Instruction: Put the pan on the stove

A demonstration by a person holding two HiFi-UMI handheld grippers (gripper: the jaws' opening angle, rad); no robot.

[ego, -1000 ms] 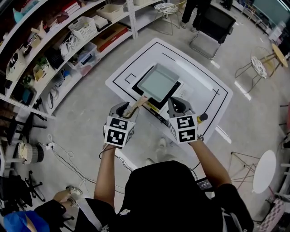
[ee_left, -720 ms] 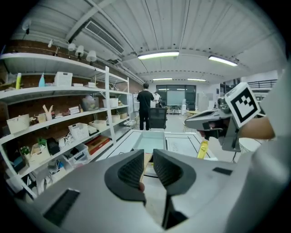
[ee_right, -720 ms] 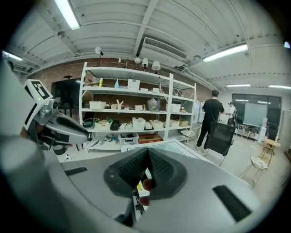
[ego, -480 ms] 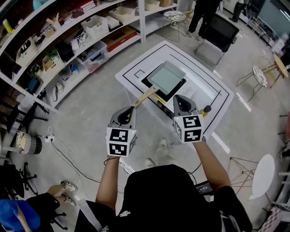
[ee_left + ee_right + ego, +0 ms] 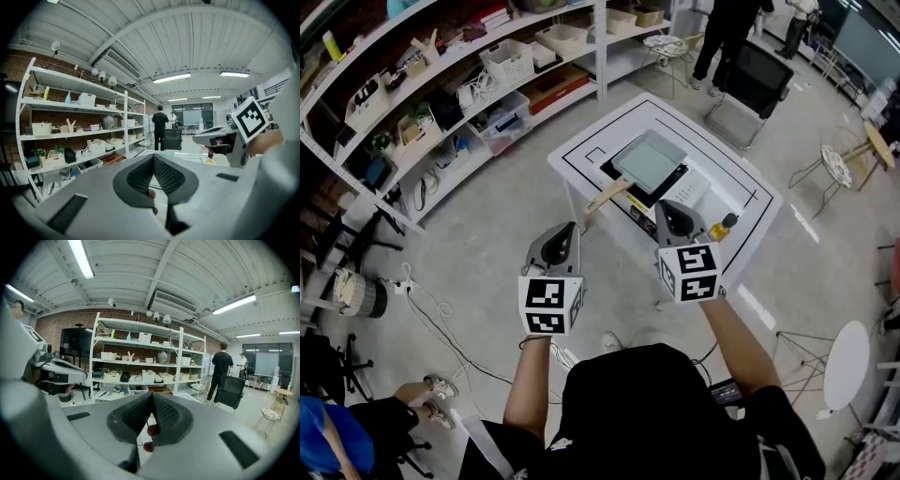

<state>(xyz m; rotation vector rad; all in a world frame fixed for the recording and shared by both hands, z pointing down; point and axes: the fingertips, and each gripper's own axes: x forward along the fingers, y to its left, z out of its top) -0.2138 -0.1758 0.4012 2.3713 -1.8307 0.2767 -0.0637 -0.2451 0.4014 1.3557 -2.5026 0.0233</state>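
1. My left gripper was at the pan's wooden handle a second ago. It has since let go and pulled back off the table, and its jaws are now pressed together with nothing between them.
2. My right gripper is also closed and empty, and it hovers beside the left.
3. The square grey pan sits on the black stove on the white table, and neither claw touches it. I judge the task finished.
4. The handle sticks out past the stove towards the table's near corner, so it is the one edge to avoid.
5. There is open floor around me. The shelves stand well to the left, and a chair stands beyond the table.
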